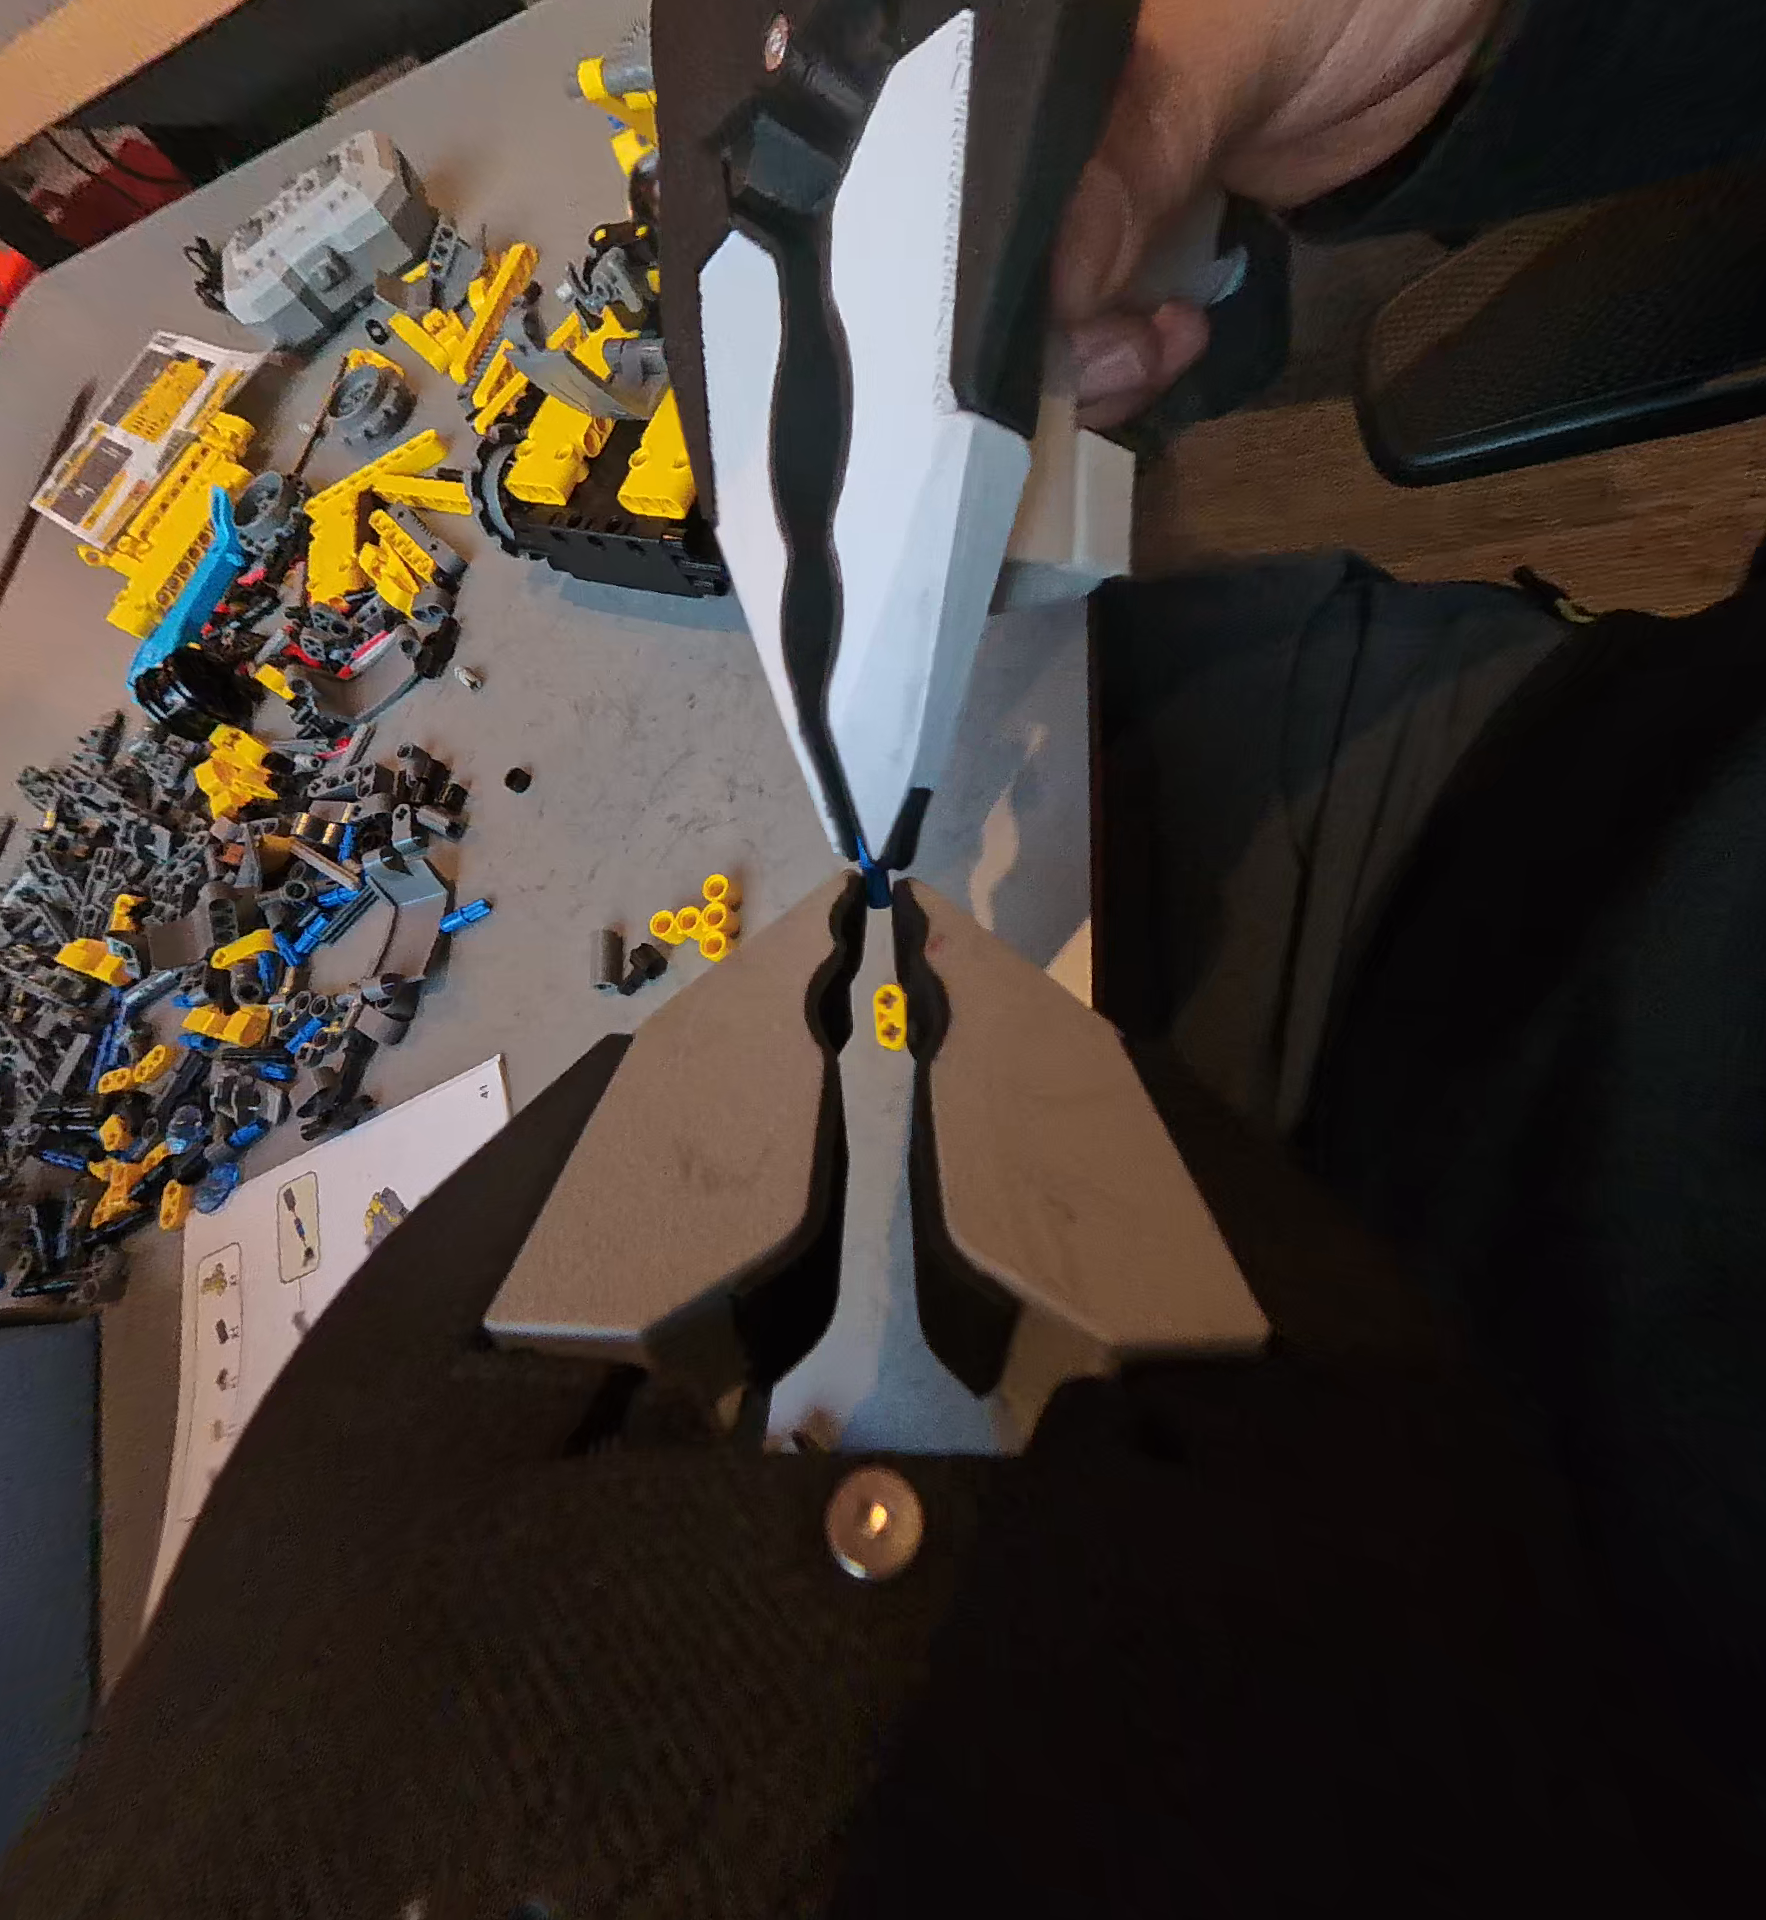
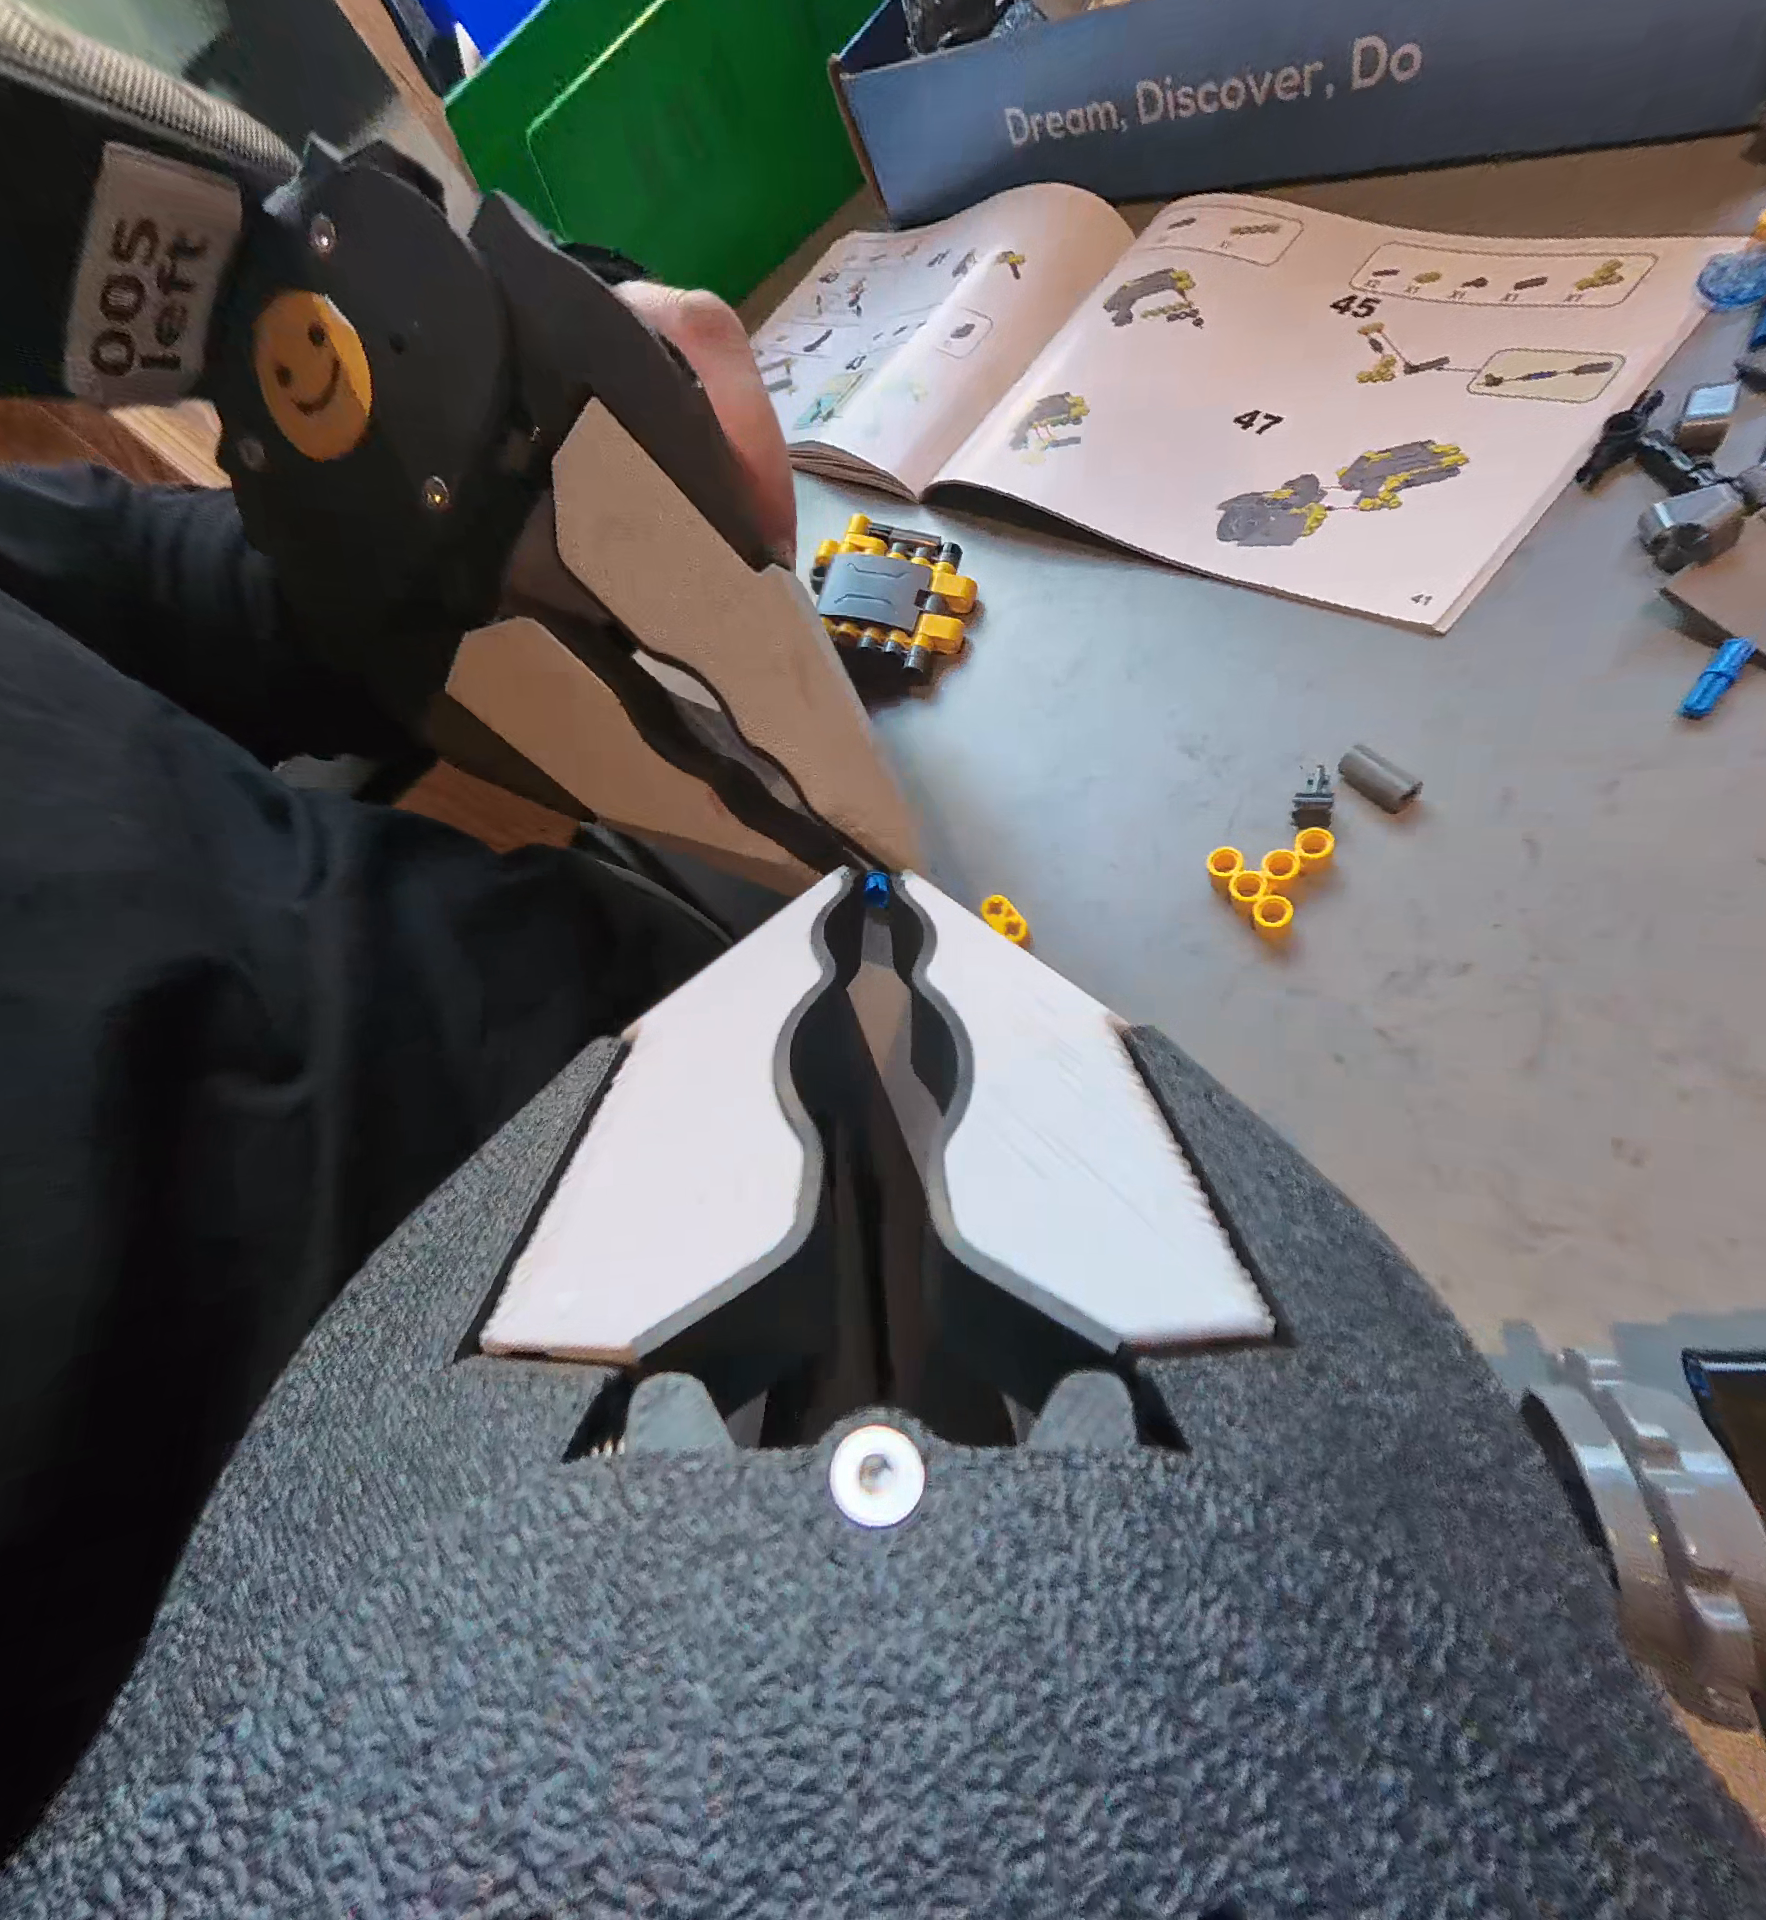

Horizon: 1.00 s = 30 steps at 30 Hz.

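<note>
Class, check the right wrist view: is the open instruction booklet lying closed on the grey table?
No: the white paper instruction booklet lies open on the grey table, two pages showing.

- The left gripper [image 1: 874, 902], with grey fingers, rises from the bottom centre of its own view, its tips pinched nearly together.
- The right gripper [image 2: 874, 891], with white fingers, is likewise closed, meeting the left tip to tip at frame centre.
- A bare hand [image 1: 1263, 156] grips the right gripper's handle, upper right.

A grey, scuffed table [image 2: 1481, 1091] fills the scene under dim light. Brown wooden floor [image 1: 1326, 488] shows beyond its edge, with green bins [image 2: 671, 135] far left.
</note>
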### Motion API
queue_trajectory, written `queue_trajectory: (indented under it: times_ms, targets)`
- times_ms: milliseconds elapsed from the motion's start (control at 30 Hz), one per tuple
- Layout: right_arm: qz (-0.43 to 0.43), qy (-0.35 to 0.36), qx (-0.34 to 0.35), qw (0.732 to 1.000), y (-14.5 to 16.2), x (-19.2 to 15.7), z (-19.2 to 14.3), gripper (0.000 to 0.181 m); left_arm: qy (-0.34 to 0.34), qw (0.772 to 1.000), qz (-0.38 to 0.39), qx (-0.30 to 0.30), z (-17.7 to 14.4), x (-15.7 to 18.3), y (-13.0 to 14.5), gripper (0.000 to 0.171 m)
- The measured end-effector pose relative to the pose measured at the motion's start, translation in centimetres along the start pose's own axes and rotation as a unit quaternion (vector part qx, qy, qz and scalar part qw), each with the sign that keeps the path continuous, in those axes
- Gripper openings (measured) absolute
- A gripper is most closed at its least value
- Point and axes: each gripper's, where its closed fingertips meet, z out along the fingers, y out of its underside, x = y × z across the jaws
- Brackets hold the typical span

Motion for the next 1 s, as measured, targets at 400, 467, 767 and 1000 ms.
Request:
queue_trajectory:
  times_ms: [400,467,767,1000]
  targets:
    - [-0.041,0.015,0.025,0.999,-0.7,-0.4,-0.5,0.005,-0.026,0.998,-0.039,0.046,-0.9,-0.4,-0.2,0.001]
    - [-0.044,0.018,0.025,0.999,-0.8,-0.4,-0.4,0.005,-0.023,0.998,-0.040,0.050,-1.0,-0.4,-0.2,0.001]
    - [-0.046,0.018,0.025,0.998,-1.0,-0.5,-0.2,0.003,-0.021,0.996,-0.055,0.059,-1.1,-0.3,-0.4,0.001]
    - [-0.033,0.053,-0.001,0.998,0.0,1.0,-0.3,0.003,0.028,0.990,-0.134,-0.045,-0.5,0.6,3.7,0.006]
